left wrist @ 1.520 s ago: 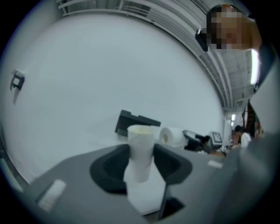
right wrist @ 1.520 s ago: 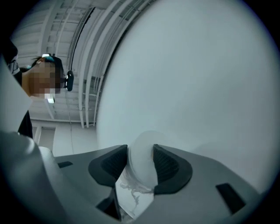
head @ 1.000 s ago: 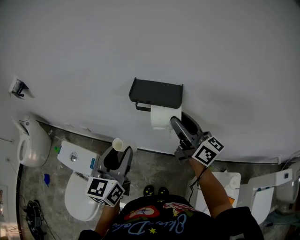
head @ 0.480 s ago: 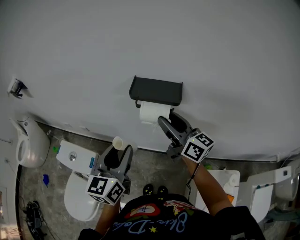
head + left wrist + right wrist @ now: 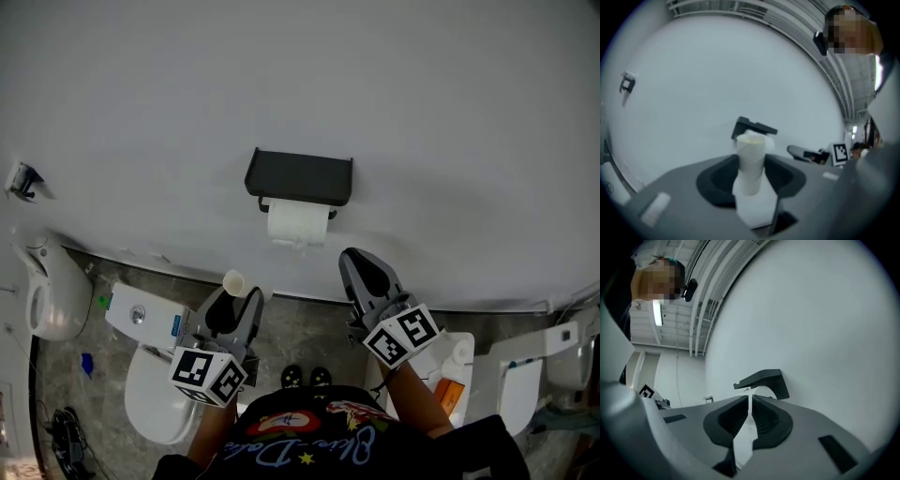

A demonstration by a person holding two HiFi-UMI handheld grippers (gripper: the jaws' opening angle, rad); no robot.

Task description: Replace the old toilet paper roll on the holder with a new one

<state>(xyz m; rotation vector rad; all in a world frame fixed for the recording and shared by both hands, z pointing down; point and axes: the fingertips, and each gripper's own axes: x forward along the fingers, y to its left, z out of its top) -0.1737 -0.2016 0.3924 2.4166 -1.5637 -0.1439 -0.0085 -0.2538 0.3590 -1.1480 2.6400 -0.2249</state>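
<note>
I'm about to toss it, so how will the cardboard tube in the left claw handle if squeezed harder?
Probably light and easily crushed: the cardboard tube looks hollow and thin-walled. It stands upright between the left claw's pads, so once released it could well tip and roll.

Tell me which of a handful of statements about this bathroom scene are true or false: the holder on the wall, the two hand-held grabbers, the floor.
1. A white roll hangs on the black holder on the wall. True.
2. The left gripper is empty. False: its jaws grip a cardboard tube that has a little paper left on it.
3. The right gripper has its jaws spread wide. False: they have just been closing and are together, with a thin strip of paper pinched between them.
4. A toilet stands on the floor below the left gripper. True.
</note>
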